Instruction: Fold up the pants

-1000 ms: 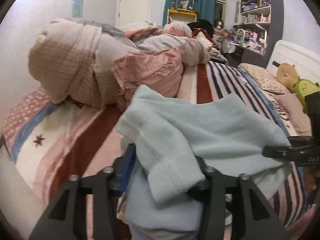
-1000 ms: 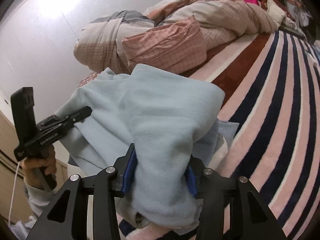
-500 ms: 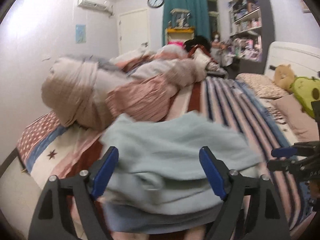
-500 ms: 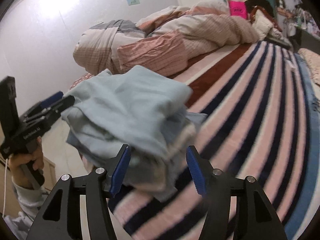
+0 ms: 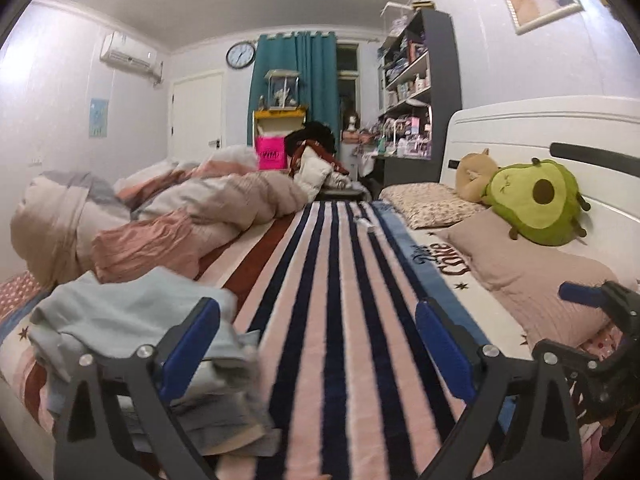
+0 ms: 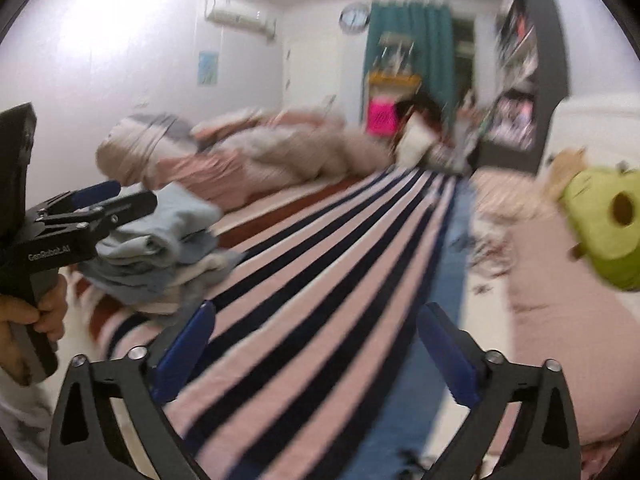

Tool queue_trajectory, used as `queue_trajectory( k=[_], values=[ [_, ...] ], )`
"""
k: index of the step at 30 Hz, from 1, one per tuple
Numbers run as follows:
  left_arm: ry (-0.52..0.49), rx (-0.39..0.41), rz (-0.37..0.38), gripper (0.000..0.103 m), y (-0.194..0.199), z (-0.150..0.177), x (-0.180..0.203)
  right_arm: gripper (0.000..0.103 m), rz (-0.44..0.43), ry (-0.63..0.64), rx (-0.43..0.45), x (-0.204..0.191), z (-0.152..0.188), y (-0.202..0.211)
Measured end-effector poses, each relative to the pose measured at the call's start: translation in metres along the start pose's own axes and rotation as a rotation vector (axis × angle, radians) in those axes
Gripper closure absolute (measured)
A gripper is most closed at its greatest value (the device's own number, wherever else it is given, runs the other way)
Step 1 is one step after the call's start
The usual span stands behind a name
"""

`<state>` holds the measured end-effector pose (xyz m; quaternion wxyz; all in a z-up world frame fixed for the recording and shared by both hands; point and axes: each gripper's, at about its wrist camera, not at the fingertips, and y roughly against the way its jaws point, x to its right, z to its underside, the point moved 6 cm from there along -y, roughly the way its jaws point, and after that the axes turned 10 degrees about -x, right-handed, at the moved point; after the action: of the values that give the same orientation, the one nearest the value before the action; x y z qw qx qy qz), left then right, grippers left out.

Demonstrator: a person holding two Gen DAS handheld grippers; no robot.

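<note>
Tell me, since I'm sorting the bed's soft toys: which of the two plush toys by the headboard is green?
The avocado plush, green with a brown pit spot, lying on the pink pillow. The other plush, behind it toward the shelves, is tan.

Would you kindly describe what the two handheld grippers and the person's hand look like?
Both grippers, left and right, have black angular frames with silver screws and blue-padded fingers. In the right wrist view, the left gripper's black body carries white "GenRobot.AI" lettering, and its dark pistol handle is held by a bare hand above a light sleeve.
</note>
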<state>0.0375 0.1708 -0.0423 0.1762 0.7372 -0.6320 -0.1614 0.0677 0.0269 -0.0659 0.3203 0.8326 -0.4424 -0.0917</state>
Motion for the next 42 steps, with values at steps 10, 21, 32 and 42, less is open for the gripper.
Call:
queue_trajectory(
  k=[10,21,32,42],
  values=[
    [-0.022,0.001,0.019,0.006,0.001,0.002,0.045,0.001,0.069,-0.026,0.071,0.025,0.018,0.025],
    [-0.027,-0.017,0.025,0.006,-0.004,0.005,0.052,0.001,0.064,-0.081,0.083,0.039,0.020,0.032],
    [-0.019,-0.021,0.031,0.005,-0.005,0.008,0.052,0.001,0.065,-0.094,0.085,0.042,0.022,0.034],
    [-0.023,-0.019,0.034,0.003,-0.005,0.010,0.053,0.001,0.067,-0.095,0.085,0.043,0.022,0.035]
  ],
)
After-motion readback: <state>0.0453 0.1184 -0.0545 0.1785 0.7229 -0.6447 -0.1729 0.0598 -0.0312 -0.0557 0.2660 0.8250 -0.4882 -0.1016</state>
